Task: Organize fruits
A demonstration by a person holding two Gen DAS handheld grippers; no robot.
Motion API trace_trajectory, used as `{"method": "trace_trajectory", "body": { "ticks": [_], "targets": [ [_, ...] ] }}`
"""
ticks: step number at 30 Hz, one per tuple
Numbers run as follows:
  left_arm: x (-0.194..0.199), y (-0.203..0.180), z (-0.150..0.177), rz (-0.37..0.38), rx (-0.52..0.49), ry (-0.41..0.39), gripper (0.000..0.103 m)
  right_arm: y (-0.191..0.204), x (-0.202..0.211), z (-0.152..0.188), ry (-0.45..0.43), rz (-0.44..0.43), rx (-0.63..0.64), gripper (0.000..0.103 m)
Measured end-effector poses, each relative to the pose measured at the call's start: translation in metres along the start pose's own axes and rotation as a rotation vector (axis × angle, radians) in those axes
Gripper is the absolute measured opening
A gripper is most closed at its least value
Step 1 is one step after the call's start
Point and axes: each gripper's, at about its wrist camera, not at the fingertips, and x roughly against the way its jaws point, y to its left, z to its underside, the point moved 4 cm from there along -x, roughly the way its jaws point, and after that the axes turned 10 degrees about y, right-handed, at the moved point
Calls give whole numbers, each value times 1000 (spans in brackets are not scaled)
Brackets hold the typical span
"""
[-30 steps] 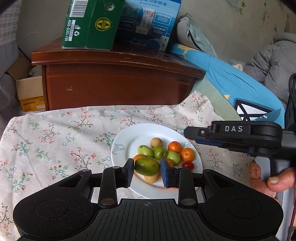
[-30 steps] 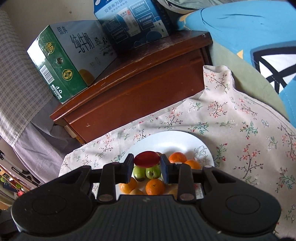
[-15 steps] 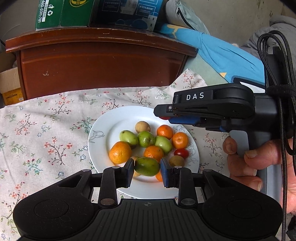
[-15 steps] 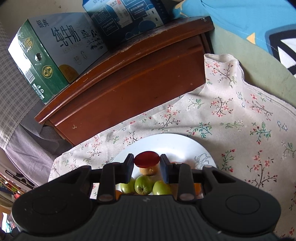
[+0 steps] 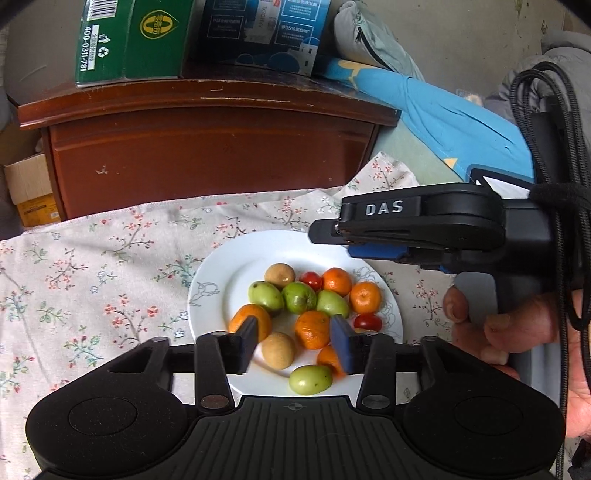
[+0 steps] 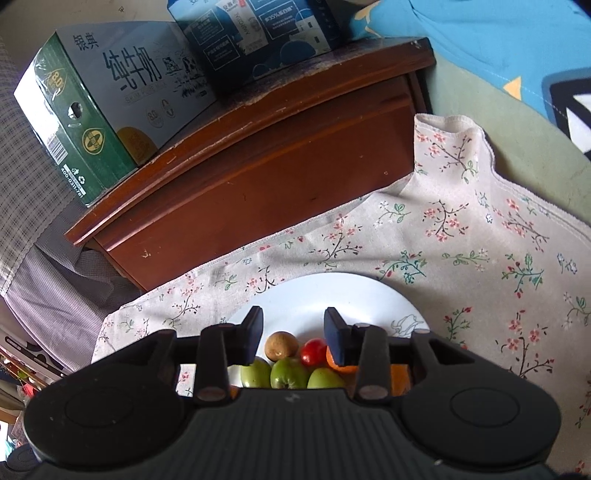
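A white plate (image 5: 218, 280) on the floral cloth holds several green, orange, brown and red fruits. My left gripper (image 5: 293, 341) is open and empty just above the plate's near side; a green fruit (image 5: 310, 379) lies on the plate below it. My right gripper (image 6: 294, 334) is open and empty over the plate's (image 6: 332, 291) far side. A red cherry tomato (image 6: 313, 351) lies on the plate below it, next to a brown fruit (image 6: 282, 346). The right gripper also shows in the left wrist view (image 5: 325, 234), above the plate.
A brown wooden cabinet (image 5: 207, 147) stands behind the cloth, with a green carton (image 5: 129, 40) and a blue carton (image 5: 258, 33) on top. Blue and grey bedding (image 5: 443, 110) lies at the right. A cardboard box (image 5: 29, 192) sits at the left.
Both grippers have opened. The left one has let go of the green fruit and the right one of the red tomato; both fruits now lie on the plate.
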Motion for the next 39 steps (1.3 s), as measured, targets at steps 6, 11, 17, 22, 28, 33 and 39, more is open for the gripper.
{"method": "trace_trajectory", "body": {
  "ticks": [6, 11, 17, 22, 28, 33, 39],
  "targets": [
    [25, 12, 0, -86, 22, 18, 62, 10, 25, 6, 1, 56, 17, 52],
    [38, 19, 8, -142, 26, 49, 76, 10, 41, 22, 35, 92, -20, 62],
    [44, 17, 21, -168, 18, 81, 82, 13, 65, 45, 43, 105, -34, 83],
    [50, 16, 31, -190, 36, 108, 86, 19, 79, 61, 36, 149, -25, 96],
    [44, 19, 34, -224, 61, 157, 86, 15, 76, 80, 121, 309, 10, 101],
    [38, 20, 35, -233, 66, 187, 87, 9, 70, 88, 185, 399, 37, 101],
    [28, 22, 36, -261, 88, 260, 87, 13, 64, 99, 249, 394, 47, 101]
  ]
}}
